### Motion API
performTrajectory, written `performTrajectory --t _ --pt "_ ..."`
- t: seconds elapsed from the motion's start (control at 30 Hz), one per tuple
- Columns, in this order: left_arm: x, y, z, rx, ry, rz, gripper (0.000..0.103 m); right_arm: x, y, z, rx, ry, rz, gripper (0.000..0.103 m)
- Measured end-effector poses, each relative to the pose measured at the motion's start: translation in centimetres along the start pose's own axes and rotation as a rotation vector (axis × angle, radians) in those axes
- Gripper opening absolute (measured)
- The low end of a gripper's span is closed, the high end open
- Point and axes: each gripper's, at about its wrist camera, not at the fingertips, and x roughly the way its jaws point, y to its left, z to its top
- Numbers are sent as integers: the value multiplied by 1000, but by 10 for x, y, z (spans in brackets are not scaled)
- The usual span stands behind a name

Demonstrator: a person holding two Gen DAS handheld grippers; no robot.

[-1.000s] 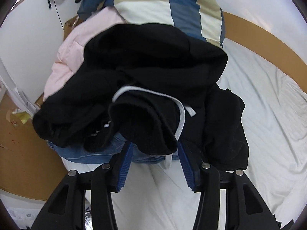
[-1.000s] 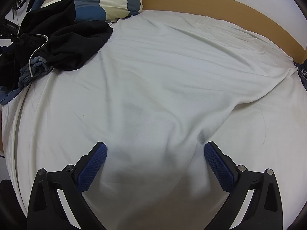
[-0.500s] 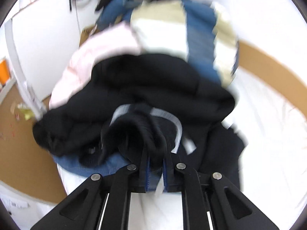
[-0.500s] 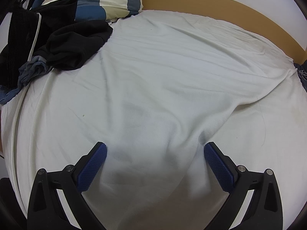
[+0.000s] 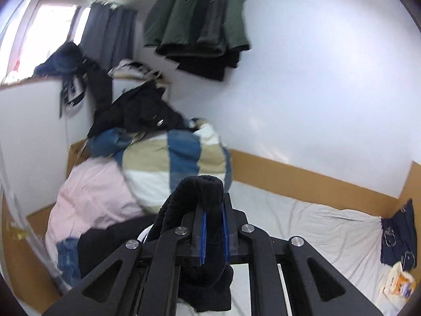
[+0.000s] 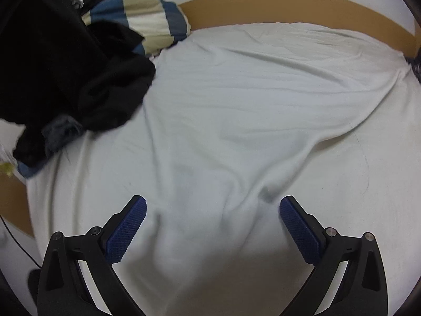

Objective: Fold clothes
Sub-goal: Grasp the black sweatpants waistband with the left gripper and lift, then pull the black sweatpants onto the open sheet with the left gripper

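My left gripper [image 5: 212, 230] is shut on a thick fold of a black garment [image 5: 204, 192], which bulges above the blue pads and hangs down below them. It is lifted off the bed, and the left wrist view now looks toward the wall. The same black garment [image 6: 52, 60] hangs stretched at the upper left of the right wrist view, its lower part lying on blue jeans [image 6: 56, 131]. My right gripper [image 6: 212, 210] is open and low over the wrinkled white bed sheet [image 6: 250, 105], with nothing between its fingers.
A blue, beige and white striped duvet [image 5: 171, 163] and a pink quilt [image 5: 89, 202] are heaped at the bed's head, with a dark jacket [image 5: 139, 110] on top. A green coat [image 5: 197, 15] hangs on the wall. A wooden bed frame [image 6: 289, 5] borders the mattress.
The left gripper shut on the black garment's edge and lifted it up from the pile, tilting its view toward the wall. The right gripper stayed open and barely moved.
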Motion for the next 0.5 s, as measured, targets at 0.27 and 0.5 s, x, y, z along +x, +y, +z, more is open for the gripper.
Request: performTrajectory --t 0.27,0.5 --pt "-14 -65 -30 187 108 -205 11 -87 -42 20 138 -289 311 103" --pt "58 -128 -162 319 383 -340 12 -129 -30 21 -78 -406 264 103"
